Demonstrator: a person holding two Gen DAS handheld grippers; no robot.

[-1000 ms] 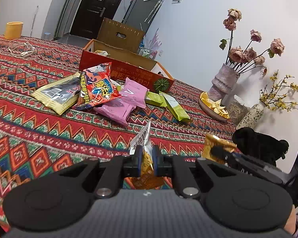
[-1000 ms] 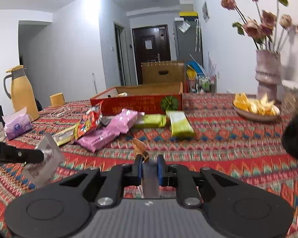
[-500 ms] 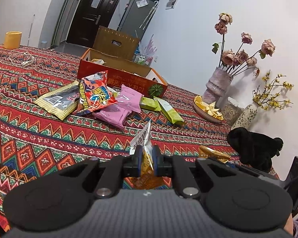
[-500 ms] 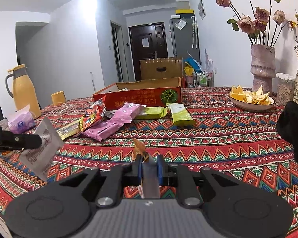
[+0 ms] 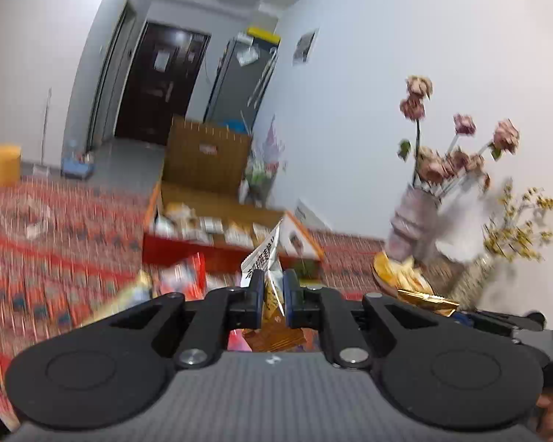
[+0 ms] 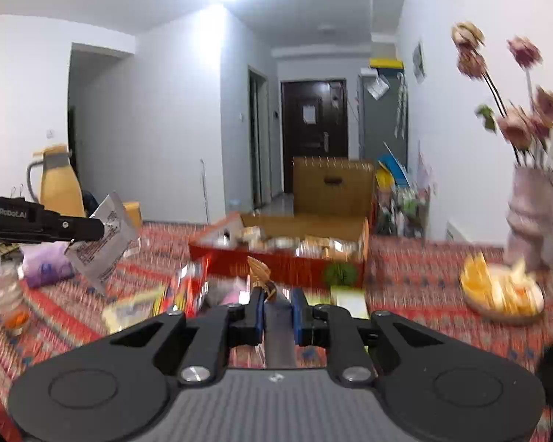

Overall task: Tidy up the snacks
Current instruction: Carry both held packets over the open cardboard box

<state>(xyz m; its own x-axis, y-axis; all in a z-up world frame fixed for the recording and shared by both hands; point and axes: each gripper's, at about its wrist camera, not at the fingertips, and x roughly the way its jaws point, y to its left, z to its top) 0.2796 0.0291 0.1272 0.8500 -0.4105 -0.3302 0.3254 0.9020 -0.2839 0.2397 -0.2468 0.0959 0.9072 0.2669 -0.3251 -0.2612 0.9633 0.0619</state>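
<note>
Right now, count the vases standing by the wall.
2, both in the left wrist view: the pink vase with roses behind the fruit bowl, and a speckled vase with yellow sprigs beside it. Blur may hide others.

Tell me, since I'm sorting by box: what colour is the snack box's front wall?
Red, on the open snack box; clearest in the right wrist view.

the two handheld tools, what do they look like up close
Both the left tool and the right tool are matte black with blue finger pads, paired linkage arms on silver pivot bolts, round recessed discs and a grey carbon-weave body. White lettering marks the left one's side in the right wrist view.
</note>
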